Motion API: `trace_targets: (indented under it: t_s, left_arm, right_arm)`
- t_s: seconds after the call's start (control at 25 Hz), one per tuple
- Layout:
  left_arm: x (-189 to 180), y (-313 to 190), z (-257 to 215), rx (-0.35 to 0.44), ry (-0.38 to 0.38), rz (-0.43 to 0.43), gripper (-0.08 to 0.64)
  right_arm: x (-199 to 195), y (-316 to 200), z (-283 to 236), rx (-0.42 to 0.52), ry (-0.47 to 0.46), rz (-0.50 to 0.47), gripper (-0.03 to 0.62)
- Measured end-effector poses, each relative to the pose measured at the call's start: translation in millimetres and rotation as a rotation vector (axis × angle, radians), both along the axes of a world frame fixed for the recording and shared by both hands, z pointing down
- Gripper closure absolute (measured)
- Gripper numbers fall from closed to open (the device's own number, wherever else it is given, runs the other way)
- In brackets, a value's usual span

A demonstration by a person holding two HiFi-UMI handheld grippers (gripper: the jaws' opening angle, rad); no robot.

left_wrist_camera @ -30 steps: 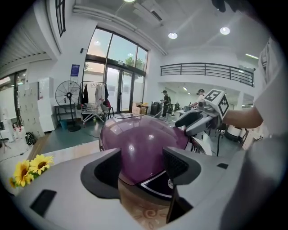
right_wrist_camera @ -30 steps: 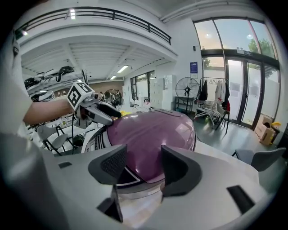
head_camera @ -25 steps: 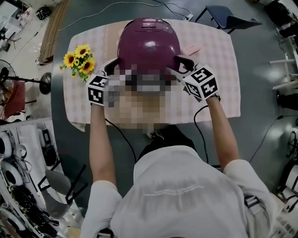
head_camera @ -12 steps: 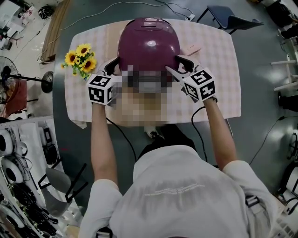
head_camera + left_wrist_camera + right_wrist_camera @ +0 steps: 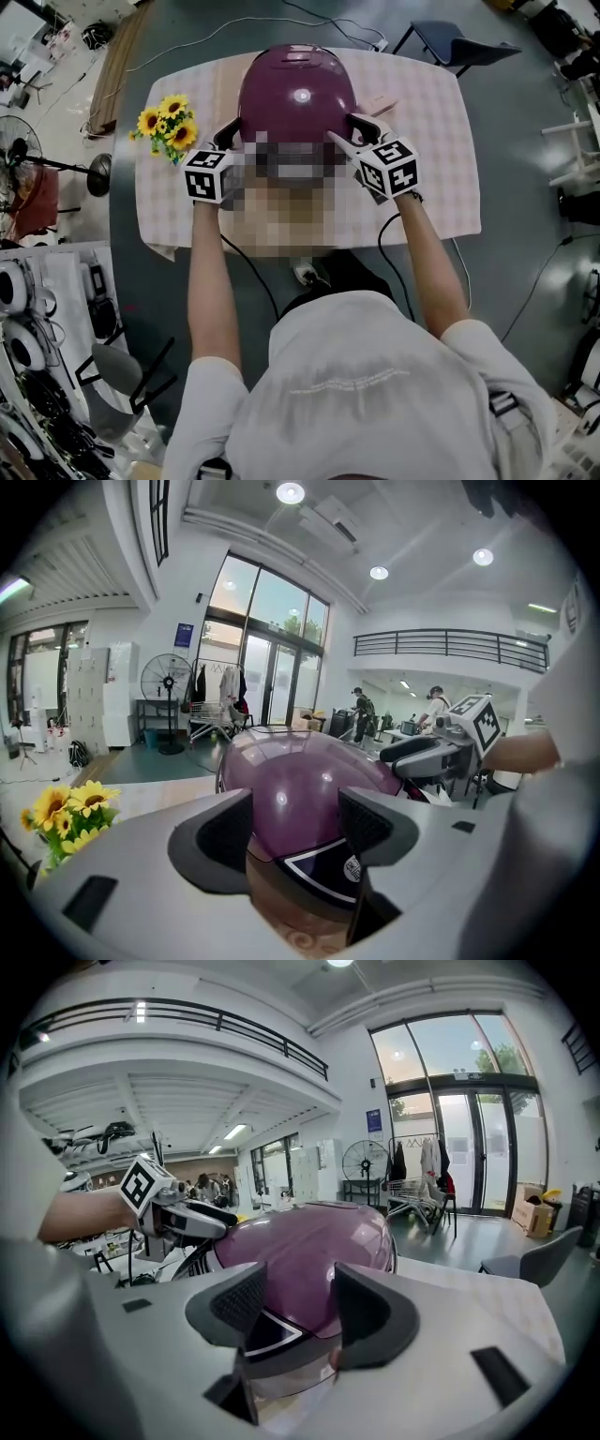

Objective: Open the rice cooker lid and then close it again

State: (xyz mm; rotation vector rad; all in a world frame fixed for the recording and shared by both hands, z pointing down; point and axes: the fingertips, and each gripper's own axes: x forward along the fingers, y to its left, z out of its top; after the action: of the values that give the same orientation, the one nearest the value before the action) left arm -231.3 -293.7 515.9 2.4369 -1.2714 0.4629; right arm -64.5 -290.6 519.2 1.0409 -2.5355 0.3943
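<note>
Flanking the shut rice cooker with both grippers

The purple cooker sits lid-down at the middle of the checked-cloth bench, with sunflowers near its left side. The left gripper is at the cooker's front left, jaws spread and pads clear of the shell. The right gripper, at the front right, has just been narrowing its jaws. They stand apart, the cooker's front edge shows in the gap, and neither pad presses on it.
</note>
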Motion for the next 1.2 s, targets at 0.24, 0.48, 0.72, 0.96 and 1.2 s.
trace_targets:
  t_s: [0.24, 0.48, 0.72, 0.96, 1.2]
  left_arm:
    - [-0.4, -2.1, 2.8, 0.035, 0.016, -0.036, 0.268]
    - [-11.3, 13.7, 0.6, 0.075, 0.081, -0.213, 0.321]
    - [-25.8, 42.8, -20.6, 0.154, 0.063, -0.265, 0.494]
    - [-35.0, 85.8, -30.9, 0.177, 0.033, -0.274, 0.543]
    - [-14.8, 122.2, -29.1, 0.171, 0.049, -0.249, 0.545]
  right_arm:
    - [1.6, -5.4, 3.4, 0.015, -0.047, 0.094, 0.365]
    - [14.9, -6.9, 4.0, -0.051, 0.033, 0.079, 0.491]
    - [48.4, 22.7, -8.0, -0.003, 0.059, 0.165, 0.511]
    - [67.7, 64.0, -23.6, 0.05, 0.026, 0.197, 0.56]
    - [68.1, 92.6, -49.9, 0.145, 0.043, 0.138, 0.566]
